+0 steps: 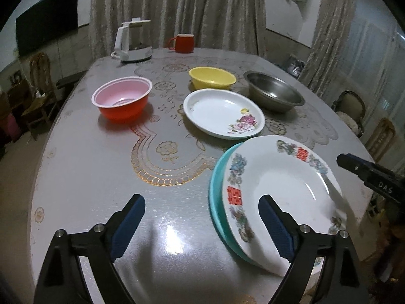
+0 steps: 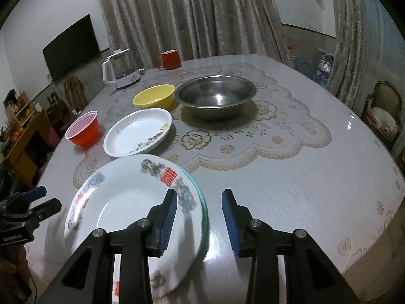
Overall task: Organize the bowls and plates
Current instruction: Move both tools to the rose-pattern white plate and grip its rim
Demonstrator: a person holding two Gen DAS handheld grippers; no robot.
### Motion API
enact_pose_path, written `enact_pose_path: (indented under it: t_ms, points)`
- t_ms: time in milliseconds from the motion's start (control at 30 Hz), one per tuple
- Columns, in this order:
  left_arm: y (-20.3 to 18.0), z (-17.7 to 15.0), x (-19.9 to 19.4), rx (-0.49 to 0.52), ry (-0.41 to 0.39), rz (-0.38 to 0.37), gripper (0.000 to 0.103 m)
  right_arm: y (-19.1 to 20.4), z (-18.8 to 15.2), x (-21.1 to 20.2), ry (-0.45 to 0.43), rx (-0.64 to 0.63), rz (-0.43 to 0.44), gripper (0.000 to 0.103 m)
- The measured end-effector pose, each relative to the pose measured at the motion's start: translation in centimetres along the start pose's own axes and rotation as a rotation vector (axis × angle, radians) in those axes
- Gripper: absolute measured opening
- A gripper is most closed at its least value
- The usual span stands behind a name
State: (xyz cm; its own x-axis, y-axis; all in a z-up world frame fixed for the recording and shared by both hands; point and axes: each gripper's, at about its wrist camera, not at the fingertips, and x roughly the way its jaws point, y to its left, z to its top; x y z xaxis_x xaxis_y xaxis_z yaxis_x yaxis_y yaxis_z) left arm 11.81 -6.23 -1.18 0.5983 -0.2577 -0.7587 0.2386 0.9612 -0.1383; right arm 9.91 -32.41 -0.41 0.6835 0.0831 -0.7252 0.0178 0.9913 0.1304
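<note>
The white plate with red and blue rim decoration (image 2: pixel 121 202) is motion-blurred; the teal plate (image 1: pixel 215 197) beneath is largely hidden.

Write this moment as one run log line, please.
left gripper: open, empty | right gripper: open, empty | patterned plate: stacked on teal plate | flower plate: apart

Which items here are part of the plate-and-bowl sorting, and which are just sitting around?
Task items: patterned plate stacked on teal plate, floral plate, red bowl, yellow bowl, steel bowl.
Bystanders: kettle, red mug.
</note>
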Motion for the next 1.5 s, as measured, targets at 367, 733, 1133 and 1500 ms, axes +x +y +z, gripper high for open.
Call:
enact_pose_path:
  t_ms: [367,733,1133,1500]
  points:
    - [1.0,1.2,1.3,-0.014,0.043,0.013,0.092,1.8,2.6,2.6,0.044,-0.101,-0.023,0.04]
    - [1.8,2.7,2.9,-0.016,0.083,0.045,0.092,2.1,5.4,5.7,0.099,-0.196,-0.064,0.04]
    - [4.0,5.9,4.8,-0.1,0.107,-0.018,0.092,2.7,9.0,10.4,0.171,-0.187,0.059,0.04]
    - [2.1,9.8,8.2,-0.036,0.089,-0.036,0.091,3.3,10.9,15.2,0.272,-0.155,0.19,0.04]
